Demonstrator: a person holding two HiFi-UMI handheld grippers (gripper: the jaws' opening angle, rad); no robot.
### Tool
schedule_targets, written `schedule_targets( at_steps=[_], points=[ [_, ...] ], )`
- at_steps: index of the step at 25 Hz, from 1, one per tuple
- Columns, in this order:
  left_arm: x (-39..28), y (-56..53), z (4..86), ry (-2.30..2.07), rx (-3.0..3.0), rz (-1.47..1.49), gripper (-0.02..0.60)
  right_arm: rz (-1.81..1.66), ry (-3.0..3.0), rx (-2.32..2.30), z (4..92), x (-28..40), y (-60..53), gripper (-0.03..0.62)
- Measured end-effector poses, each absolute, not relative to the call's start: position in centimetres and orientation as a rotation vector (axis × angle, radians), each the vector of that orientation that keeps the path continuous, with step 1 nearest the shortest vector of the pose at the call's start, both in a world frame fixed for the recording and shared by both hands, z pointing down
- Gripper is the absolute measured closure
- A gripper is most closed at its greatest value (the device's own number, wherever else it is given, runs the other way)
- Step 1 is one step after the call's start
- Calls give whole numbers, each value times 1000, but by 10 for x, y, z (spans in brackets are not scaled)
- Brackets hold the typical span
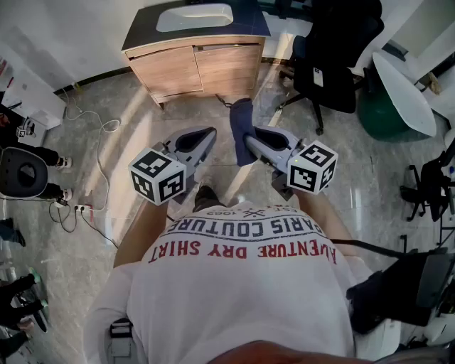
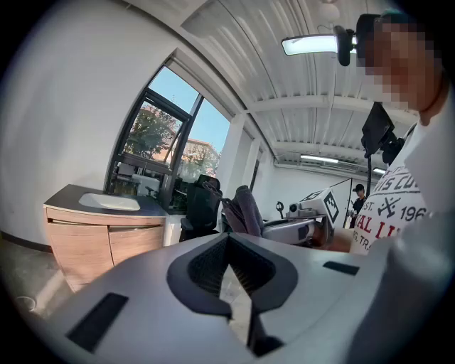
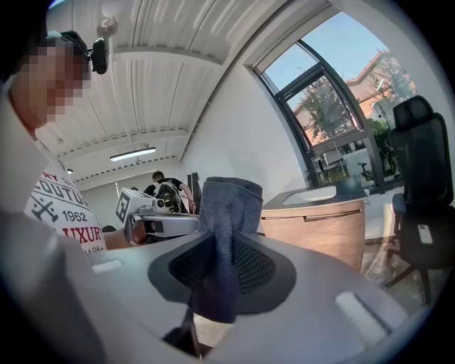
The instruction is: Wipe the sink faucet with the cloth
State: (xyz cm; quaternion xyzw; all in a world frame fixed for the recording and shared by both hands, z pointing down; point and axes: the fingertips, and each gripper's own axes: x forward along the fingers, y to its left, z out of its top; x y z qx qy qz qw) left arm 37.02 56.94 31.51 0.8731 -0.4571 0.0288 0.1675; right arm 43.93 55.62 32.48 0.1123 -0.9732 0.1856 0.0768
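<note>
A dark blue cloth (image 1: 240, 128) hangs pinched in my right gripper (image 1: 250, 135), which is shut on it at waist height. In the right gripper view the cloth (image 3: 227, 213) stands up out of the closed jaws of the gripper (image 3: 222, 238). My left gripper (image 1: 208, 134) is level with it on the left, its jaws shut with nothing in them (image 2: 227, 238). The white sink basin (image 1: 195, 17) sits in a dark-topped wooden cabinet (image 1: 195, 67) a few steps ahead across the floor. I cannot make out a faucet on it.
A black office chair (image 1: 334, 64) stands right of the cabinet, and a green and white round object (image 1: 398, 92) lies further right. White cables (image 1: 92, 128) and a power strip (image 1: 78, 208) lie on the floor at left. People's legs show at the left edge.
</note>
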Motion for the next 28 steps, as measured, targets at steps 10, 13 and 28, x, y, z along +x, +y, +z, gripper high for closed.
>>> schedule_targets(
  at_steps=[10, 13, 28],
  points=[
    [372, 568, 316, -1284, 2492, 82, 583, 553, -2917, 346, 326, 439, 556, 517],
    [373, 566, 315, -1276, 2495, 86, 583, 556, -2919, 353, 325, 438, 553, 517],
    [380, 559, 298, -1266, 2542, 70, 583, 547, -2962, 348, 299, 448, 548, 517]
  ],
)
